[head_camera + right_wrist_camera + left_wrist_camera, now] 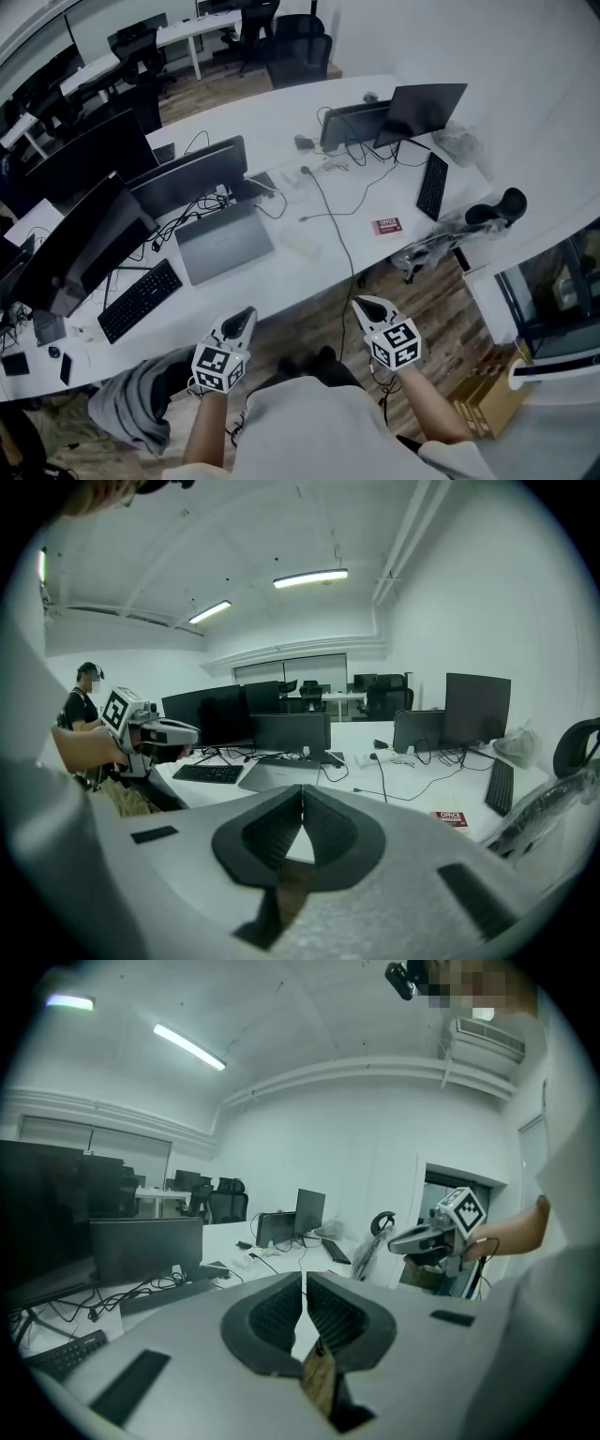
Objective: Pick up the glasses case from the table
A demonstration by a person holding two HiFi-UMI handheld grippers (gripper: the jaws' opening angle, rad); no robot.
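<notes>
Clenched and empty, both: left gripper [246, 319] and right gripper [367, 307], short of the table [314, 279]. Guessing pale oblong ahead is the glasses case [302, 248]. Roughly midway between them, long side crosswise. Not certain though.

Pretty clearly an open-plan office I'm driving around in. There's one long curved white table [272, 277] loaded with dark monitors [192, 173], a grey laptop [223, 242], black keyboards [141, 300] and a mess of cables [330, 211] trailing across it. Further back I can see more white desks [192, 33] with black swivel chairs [300, 56] pulled up to them. Add the wood-look floor [436, 300], plain white walls [525, 84], strip lights [310, 577] on the ceiling and an air-con unit [487, 1040] high on the wall.
</notes>
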